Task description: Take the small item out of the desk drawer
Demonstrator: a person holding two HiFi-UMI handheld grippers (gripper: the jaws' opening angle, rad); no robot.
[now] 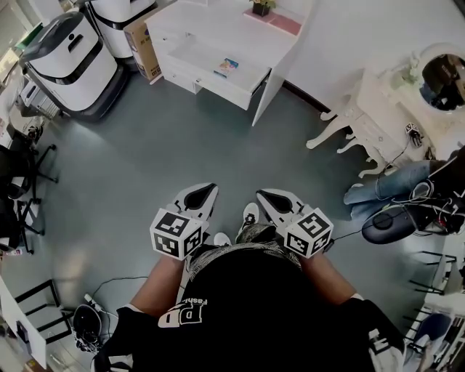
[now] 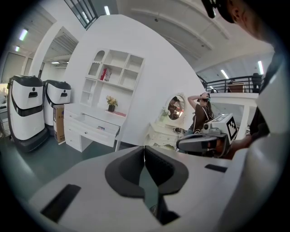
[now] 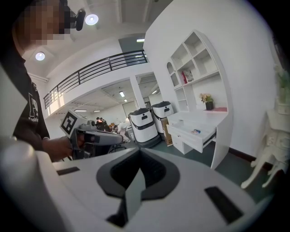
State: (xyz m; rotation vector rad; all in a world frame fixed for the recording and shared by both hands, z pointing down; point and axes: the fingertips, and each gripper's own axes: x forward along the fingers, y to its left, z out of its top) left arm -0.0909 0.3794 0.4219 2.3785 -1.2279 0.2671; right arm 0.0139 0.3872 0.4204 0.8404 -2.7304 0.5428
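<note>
The left gripper [image 1: 205, 190] and the right gripper [image 1: 266, 195] are held side by side close before the person's body, above the grey floor [image 1: 145, 152] and well apart from the white desk [image 1: 211, 22]. The jaws of each are seen closed tip to tip, with nothing gripped. The desk drawer [image 1: 190, 52] is seen open, and the small item [image 1: 227, 67] is lying inside it, toward its right end.

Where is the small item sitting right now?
In the head view, top centre: the small item lies inside the open desk drawer, near its right end.
</note>
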